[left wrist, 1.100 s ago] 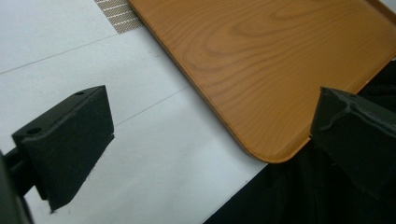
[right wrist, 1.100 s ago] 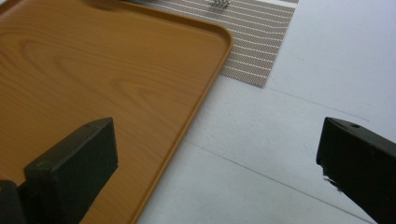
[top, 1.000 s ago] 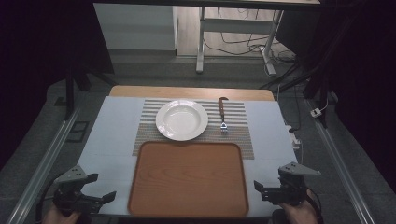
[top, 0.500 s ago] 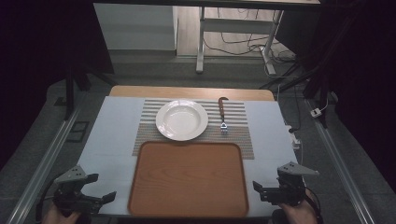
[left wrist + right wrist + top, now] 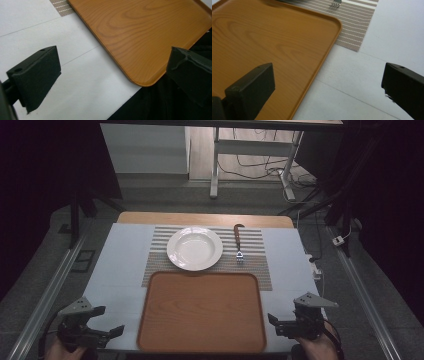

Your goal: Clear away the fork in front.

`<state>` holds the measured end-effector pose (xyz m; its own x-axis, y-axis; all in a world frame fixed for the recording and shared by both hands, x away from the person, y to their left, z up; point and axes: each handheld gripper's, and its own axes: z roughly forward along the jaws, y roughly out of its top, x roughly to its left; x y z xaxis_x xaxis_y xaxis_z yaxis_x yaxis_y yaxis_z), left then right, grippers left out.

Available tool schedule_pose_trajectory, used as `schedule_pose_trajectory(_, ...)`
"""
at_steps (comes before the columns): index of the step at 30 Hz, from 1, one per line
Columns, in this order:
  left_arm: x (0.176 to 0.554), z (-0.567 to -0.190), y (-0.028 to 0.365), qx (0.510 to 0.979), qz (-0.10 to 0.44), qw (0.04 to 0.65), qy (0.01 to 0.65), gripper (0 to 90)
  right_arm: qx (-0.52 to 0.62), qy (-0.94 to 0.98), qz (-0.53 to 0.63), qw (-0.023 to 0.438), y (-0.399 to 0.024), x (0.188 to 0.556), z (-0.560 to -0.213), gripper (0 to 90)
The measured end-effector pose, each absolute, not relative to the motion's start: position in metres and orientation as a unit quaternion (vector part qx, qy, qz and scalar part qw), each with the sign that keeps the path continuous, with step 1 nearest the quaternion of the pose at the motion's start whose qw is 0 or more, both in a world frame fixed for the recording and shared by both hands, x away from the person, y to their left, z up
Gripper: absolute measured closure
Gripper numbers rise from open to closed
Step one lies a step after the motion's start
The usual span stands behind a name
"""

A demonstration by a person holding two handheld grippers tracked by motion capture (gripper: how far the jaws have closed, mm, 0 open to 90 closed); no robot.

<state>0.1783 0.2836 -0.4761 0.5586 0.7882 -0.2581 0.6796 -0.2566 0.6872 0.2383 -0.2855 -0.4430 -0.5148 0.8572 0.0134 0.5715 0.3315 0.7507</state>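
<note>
High view recorded the wooden tray [image 5: 201, 312] lying flat at the near edge of the worktop [image 5: 120, 265], its far edge touching or overlapping the near edge of a striped placemat [image 5: 260, 265]. On the placemat sat a white plate [image 5: 195, 248], with a fork [image 5: 238, 241] just beside it on the right, brown handle pointing away and tines toward the tray. Left gripper [image 5: 92, 332] was held low at the near left corner of the worktop, just off the tray's left side, not touching it. Right gripper [image 5: 280, 325] was held at the near right corner, just beside the tray's right edge. Left gripper view showed the left gripper [image 5: 112, 75] with jaws wide apart and nothing between them, the tray's rounded near corner [image 5: 140, 47] lying between and beyond them. Right gripper view showed the right gripper [image 5: 327, 87] likewise spread wide and unloaded, one jaw over the tray [image 5: 267, 42], the other over bare worktop [image 5: 387, 32]; placemat [image 5: 354, 22] and fork tines [image 5: 335, 4] appeared at the top.
</note>
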Motion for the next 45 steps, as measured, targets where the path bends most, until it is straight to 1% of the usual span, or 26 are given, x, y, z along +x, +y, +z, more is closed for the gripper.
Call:
schedule_pose_trajectory(14, 0.179, -0.476, 0.284, 0.788, 0.064, 0.396, 0.468, 0.0, 0.431, 0.803, 0.360, 0.199, -0.274, 0.244, -0.444, 0.0)
schedule_pose_trajectory(35, 0.180, -0.477, 0.285, 0.787, 0.062, 0.394, 0.471, 0.0, 0.394, 0.830, 0.362, 0.159, -0.247, 0.263, -0.444, 0.0)
schedule_pose_trajectory(45, 0.180, -0.477, 0.285, 0.787, 0.060, 0.394, 0.472, 0.0, 0.367, 0.854, 0.327, 0.170, -0.227, 0.273, -0.449, 0.0)
